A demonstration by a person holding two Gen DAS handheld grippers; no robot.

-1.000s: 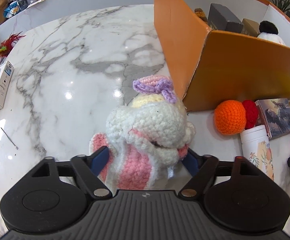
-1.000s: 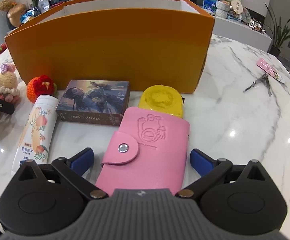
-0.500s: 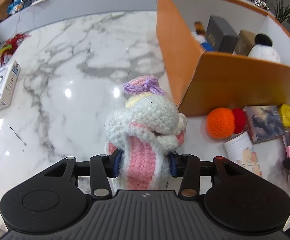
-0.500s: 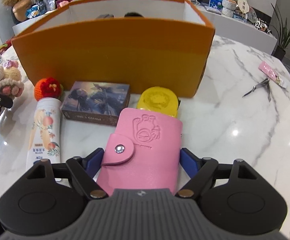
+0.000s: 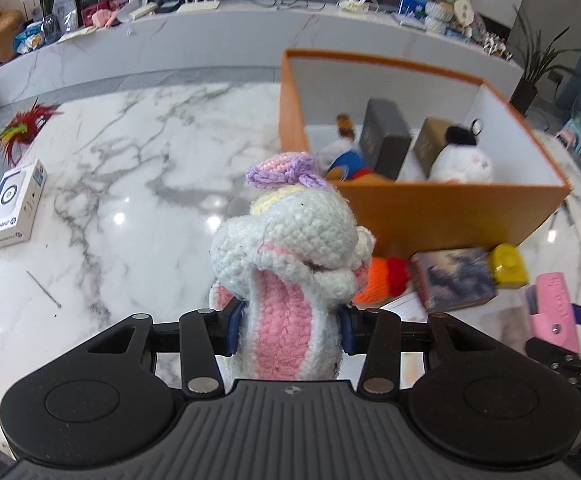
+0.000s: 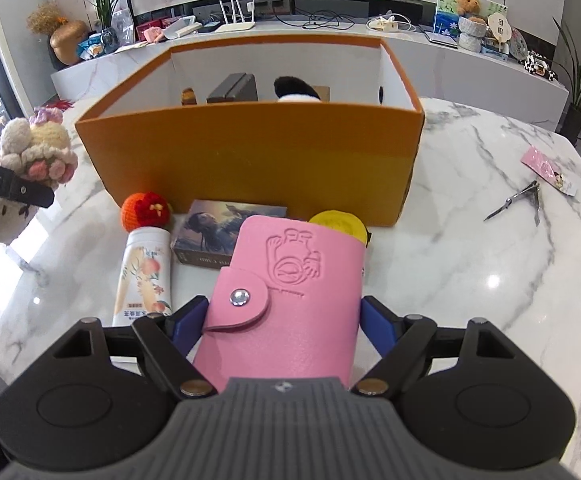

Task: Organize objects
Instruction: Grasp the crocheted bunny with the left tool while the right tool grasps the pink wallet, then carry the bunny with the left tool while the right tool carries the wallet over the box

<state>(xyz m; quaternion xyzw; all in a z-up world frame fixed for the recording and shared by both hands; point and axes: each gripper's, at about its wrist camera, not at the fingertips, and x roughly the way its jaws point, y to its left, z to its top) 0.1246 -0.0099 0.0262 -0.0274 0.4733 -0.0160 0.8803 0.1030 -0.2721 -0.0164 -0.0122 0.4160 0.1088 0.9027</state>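
Low in the left wrist view, the left gripper (image 5: pixel 288 330) has its blue pads squeezed into the soft sides of a knobbly crocheted bunny (image 5: pixel 290 264), lifted off the glossy marble table (image 5: pixel 130 184), with wide bare stone running to the frame's left edge. At the bottom of the right wrist view, the right gripper (image 6: pixel 282 322) pinches a smooth pink snap wallet (image 6: pixel 286 296) by both side edges. Beyond it, at mid-frame, stands the stiff orange box (image 6: pixel 250 160), open-topped, white inside, partly filled, with bare marble on the right.
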